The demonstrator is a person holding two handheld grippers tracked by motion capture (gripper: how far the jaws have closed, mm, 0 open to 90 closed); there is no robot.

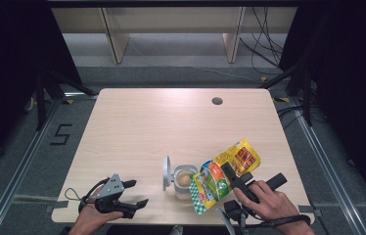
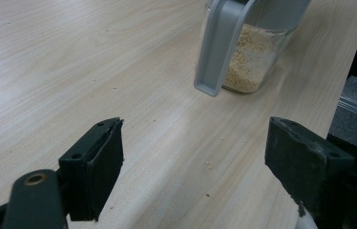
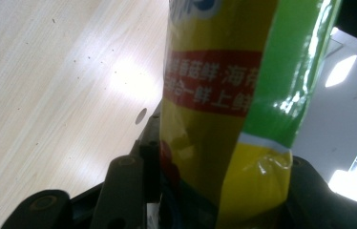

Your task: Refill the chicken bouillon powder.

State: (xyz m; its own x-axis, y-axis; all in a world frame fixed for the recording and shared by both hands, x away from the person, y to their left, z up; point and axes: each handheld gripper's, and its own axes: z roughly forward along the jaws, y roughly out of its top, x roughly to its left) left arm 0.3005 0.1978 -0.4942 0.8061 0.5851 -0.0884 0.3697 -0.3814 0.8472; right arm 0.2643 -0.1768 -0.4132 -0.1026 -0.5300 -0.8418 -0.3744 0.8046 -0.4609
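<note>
A: What has the right gripper [image 1: 233, 179] got?

B: Its jaws are clamped on the yellow-green pouch [image 1: 222, 175], tilted mouth-down over the open jar [image 1: 184, 179] at the table's [image 1: 171, 122] near edge.

A: And the left gripper [image 1: 133, 194]?

B: Jaws apart, empty, left of the jar.

A: Which step?

B: Pouring, I'd judge. Next: keep the mouth over the jar, then right the pouch.

Pale wooden table [image 1: 137, 127], open jar [image 1: 185, 181] of granules near its front edge
</note>
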